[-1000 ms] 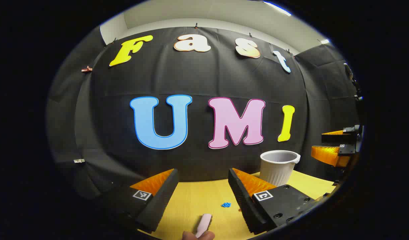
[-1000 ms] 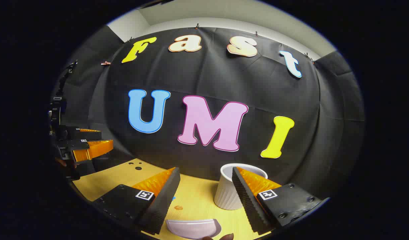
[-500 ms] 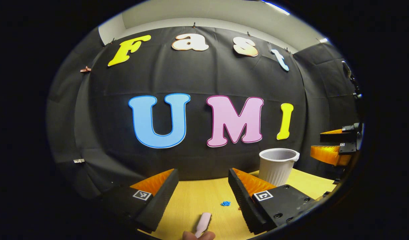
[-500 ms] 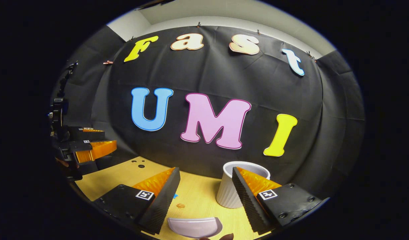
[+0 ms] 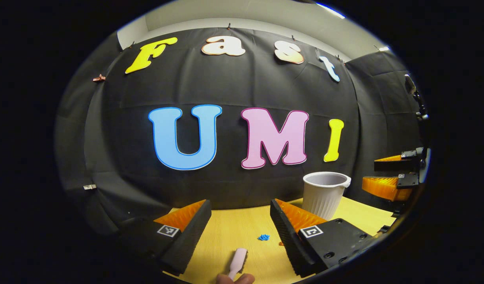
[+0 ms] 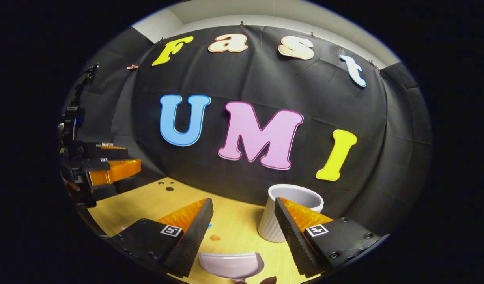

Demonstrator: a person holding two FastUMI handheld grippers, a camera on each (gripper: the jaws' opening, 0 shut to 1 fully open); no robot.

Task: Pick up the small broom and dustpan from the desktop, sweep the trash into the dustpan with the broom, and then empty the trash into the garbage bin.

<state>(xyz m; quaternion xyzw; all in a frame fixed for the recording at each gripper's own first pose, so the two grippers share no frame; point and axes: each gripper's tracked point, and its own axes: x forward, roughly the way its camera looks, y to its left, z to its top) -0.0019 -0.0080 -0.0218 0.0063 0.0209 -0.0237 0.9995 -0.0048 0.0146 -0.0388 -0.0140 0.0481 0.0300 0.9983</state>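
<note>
Both fingers [image 5: 186,232] flank the broom [image 5: 238,261] on the desktop [image 5: 234,232].

In the left gripper view, the broom handle [image 5: 238,261] lies on the desktop [image 5: 230,232] at bottom centre, with a trash scrap [image 5: 264,237] just beyond it to the right. The garbage bin [image 5: 324,194] stands farther right, before the wall. In the right gripper view, the dustpan [image 6: 231,265] lies at bottom centre, the bin behind it to the right.

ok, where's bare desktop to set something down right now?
Free: the strip of desktop between the left gripper and the two dark holes; also right of the bin. Crowded: around the blue scrap, broom handle and dustpan.
</note>
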